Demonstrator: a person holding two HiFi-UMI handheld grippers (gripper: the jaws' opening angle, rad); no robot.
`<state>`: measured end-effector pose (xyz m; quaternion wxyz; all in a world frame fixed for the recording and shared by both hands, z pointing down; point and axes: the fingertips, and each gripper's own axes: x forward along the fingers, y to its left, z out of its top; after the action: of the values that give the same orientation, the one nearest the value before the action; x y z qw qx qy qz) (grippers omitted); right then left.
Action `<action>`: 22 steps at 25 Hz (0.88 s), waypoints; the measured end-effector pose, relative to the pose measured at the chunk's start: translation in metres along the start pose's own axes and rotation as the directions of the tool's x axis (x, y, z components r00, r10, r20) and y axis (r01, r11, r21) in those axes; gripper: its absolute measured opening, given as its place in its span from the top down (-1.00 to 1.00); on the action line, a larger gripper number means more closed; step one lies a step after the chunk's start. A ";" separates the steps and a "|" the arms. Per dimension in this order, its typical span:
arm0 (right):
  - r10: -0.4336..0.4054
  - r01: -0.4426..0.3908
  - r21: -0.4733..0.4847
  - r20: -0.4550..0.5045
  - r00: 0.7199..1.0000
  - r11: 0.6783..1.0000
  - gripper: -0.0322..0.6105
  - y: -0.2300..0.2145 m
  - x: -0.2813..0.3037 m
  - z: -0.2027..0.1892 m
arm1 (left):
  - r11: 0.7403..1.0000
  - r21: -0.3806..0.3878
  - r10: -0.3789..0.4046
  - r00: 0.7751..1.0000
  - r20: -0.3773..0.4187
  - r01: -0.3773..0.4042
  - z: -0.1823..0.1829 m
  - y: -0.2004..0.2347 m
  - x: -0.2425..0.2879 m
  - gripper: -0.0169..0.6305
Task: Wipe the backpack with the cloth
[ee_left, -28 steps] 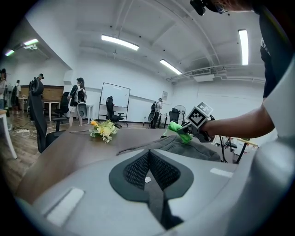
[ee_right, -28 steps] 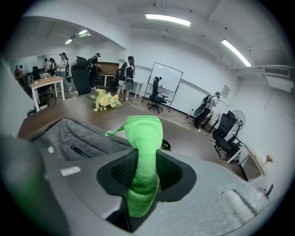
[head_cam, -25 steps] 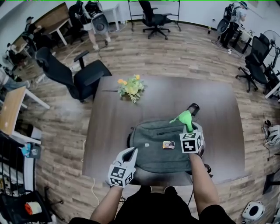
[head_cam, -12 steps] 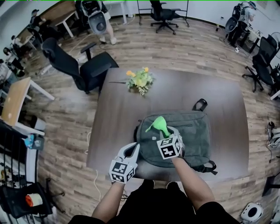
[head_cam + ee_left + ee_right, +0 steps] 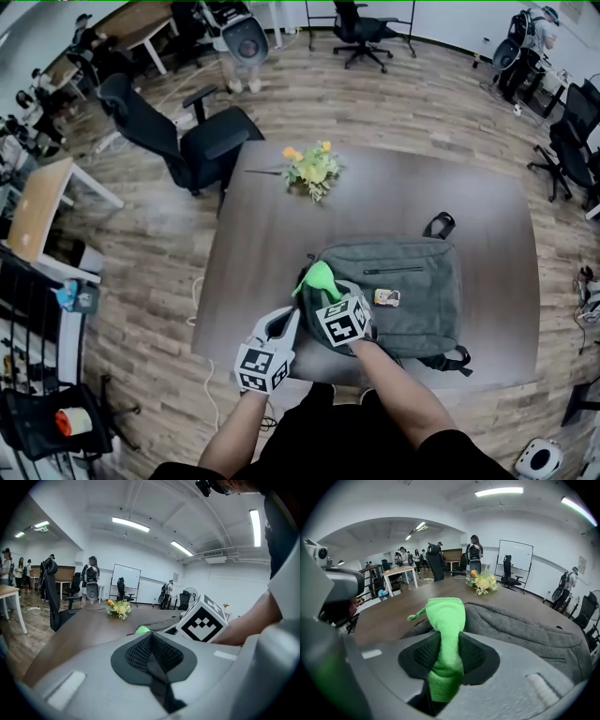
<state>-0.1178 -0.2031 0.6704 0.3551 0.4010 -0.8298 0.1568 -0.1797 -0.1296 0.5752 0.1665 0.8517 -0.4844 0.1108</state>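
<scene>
At the near edge of the dark bench (image 5: 272,244), the grey backpack (image 5: 403,281) lies flat on its back with its carry handle pointing away from the person and a small tag (image 5: 386,297) on its front panel. The right gripper (image 5: 330,292) is over the bag's left end, and its fingers are clamped on the green cloth (image 5: 320,277). The right gripper view shows the cloth (image 5: 445,616) pinched in a narrow fold between the 2 pads, its loose end sticking out ahead over the grey fabric (image 5: 525,625). From these views I cannot tell whether that end presses on the bag or only hangs just above it. The left gripper (image 5: 281,323) sits at the bench edge just beside the bag's near left corner, and in its own view its fingers (image 5: 152,651) meet with nothing between them. I judge the wiping itself to be in hand, with the cloth at 1 end of the front panel. The next move calls for keeping the loose end flat on the fabric and drawing it across toward the tag and the right side, with enough downward pressure to rub without sliding the bag. The idle left gripper could brace the near corner. The flowers (image 5: 314,169) stand well clear at the far side.
</scene>
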 end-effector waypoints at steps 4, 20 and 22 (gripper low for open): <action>-0.041 0.040 -0.022 -0.049 0.998 0.999 0.55 -0.008 0.008 -0.012 | 1.000 0.004 -0.004 1.000 -0.008 0.004 -0.002 -0.001 -0.002 0.89; -0.219 0.214 -0.058 -0.110 0.969 0.975 0.55 -0.088 -0.031 -0.052 | 0.997 0.029 -0.071 0.997 -0.019 0.072 -0.004 -0.026 0.022 0.89; -0.239 0.235 -0.047 -0.110 0.965 0.971 0.55 -0.097 -0.038 -0.054 | 0.995 0.036 -0.090 0.996 -0.026 0.091 -0.005 -0.035 0.027 0.89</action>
<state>-0.0017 -0.2138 0.6784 0.4252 0.4815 -0.7566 0.1224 -0.1362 -0.1322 0.5825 0.1612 0.8744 -0.4410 0.1223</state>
